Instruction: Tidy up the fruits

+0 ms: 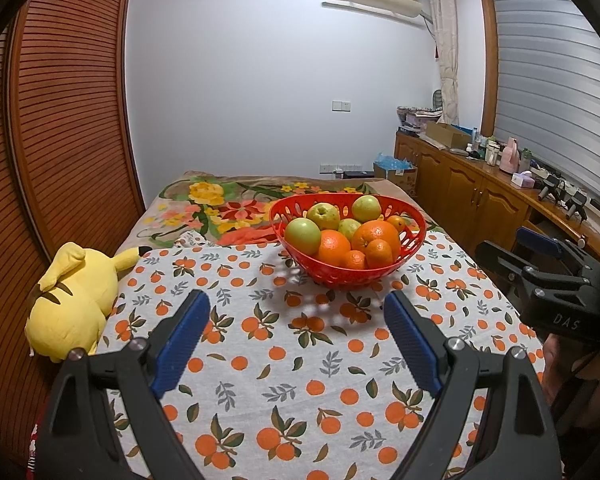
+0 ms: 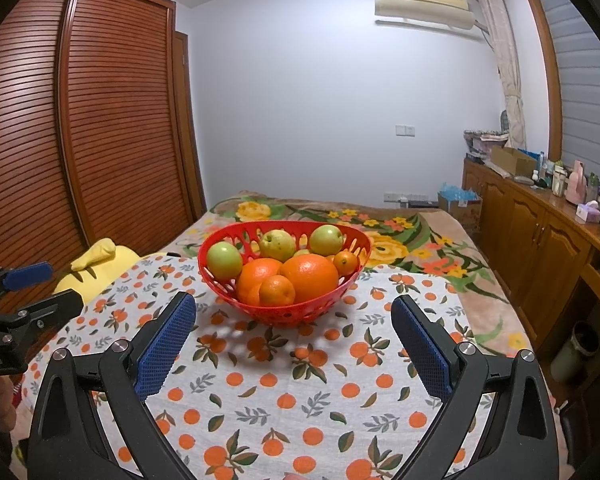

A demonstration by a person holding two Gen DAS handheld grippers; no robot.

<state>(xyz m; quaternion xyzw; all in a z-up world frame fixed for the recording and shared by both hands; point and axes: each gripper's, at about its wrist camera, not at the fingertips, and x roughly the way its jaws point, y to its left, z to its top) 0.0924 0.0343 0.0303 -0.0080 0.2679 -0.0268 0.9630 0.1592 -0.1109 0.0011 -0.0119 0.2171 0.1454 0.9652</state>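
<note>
Both grippers, left and right, hang spread wide with nothing between their blue pads. I see the red basket dead ahead of each on the orange-print cloth, well clear of the fingertips; I judge the right one a touch nearer. I count four green apples, though one is mostly hidden, and about five oranges.
</note>
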